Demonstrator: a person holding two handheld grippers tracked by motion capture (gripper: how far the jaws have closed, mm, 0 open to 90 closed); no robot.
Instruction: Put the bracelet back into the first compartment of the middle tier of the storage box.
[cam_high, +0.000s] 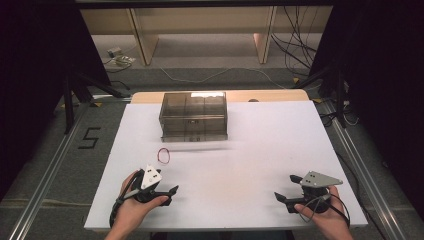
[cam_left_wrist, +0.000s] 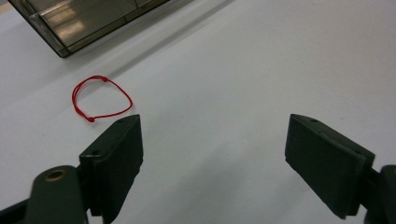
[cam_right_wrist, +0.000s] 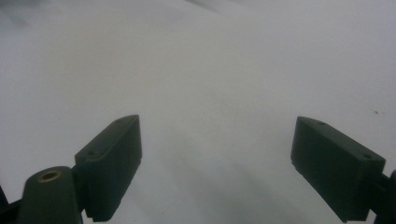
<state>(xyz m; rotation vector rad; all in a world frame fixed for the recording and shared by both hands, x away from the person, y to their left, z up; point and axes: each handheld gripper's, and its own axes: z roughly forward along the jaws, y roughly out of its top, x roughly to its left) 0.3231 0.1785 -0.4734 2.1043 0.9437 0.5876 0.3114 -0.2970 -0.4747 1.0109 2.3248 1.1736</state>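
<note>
The left tongs (cam_left_wrist: 212, 158) sit closest to the lens in the left gripper view, jaws spread wide and grasping nothing above the white surface (cam_left_wrist: 243, 79), with the red string loop (cam_left_wrist: 101, 98) lying flat just beyond the jaw at the picture's left, apart from it. From above, the red string loop (cam_high: 163, 155) lies on the surface just in front of the smoky clear box (cam_high: 194, 116), on the person's side of it, and the left tongs (cam_high: 172, 192) rest nearer the person than the loop. The right tongs (cam_high: 278, 197) are well away from the loop across the surface, and the right gripper view shows them (cam_right_wrist: 215, 165) likewise released, with bare white between the jaws.
</note>
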